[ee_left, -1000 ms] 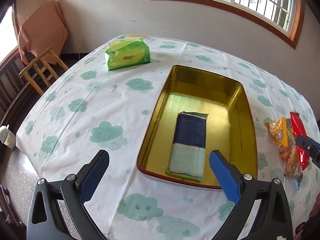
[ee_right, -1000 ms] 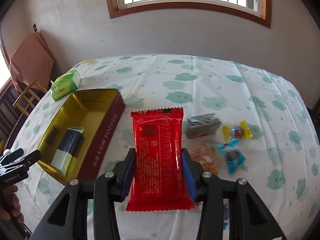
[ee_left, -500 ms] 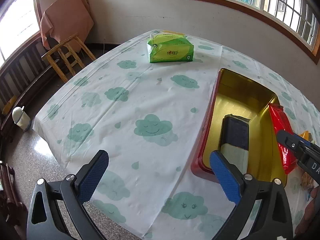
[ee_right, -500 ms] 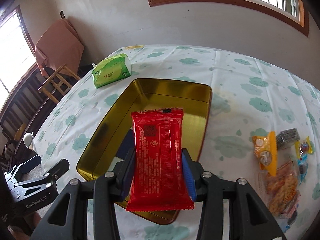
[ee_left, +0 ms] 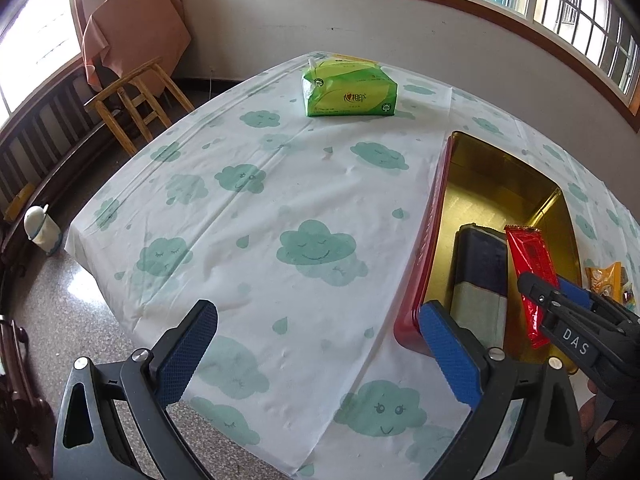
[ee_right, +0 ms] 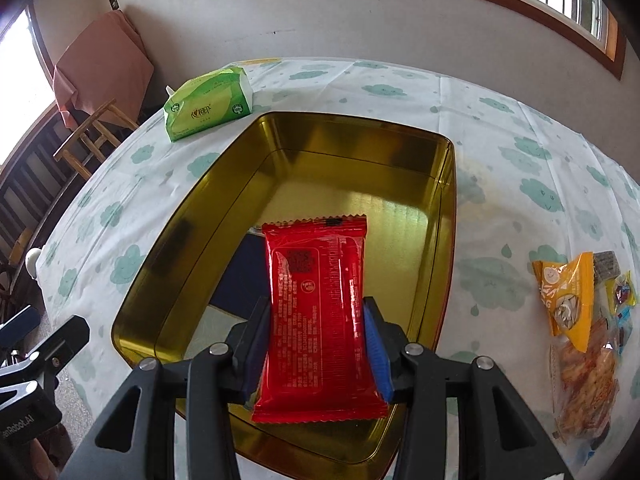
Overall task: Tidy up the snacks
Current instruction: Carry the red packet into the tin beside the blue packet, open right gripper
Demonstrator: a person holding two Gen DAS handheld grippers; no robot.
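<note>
Gripping a red snack packet [ee_right: 320,312], the right hand-held gripper [ee_right: 316,344] hangs over the gold tin [ee_right: 444,216]; the left hand-held gripper [ee_left: 316,344] gapes empty near the worktop [ee_left: 280,200] edge.

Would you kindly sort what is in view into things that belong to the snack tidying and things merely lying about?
Belongs to the job:
- red snack packet, held in the right gripper
- gold tin
- blue-and-white packet inside it
- loose snacks on the table

Just lying about:
- green tissue pack
- wooden chair
</note>
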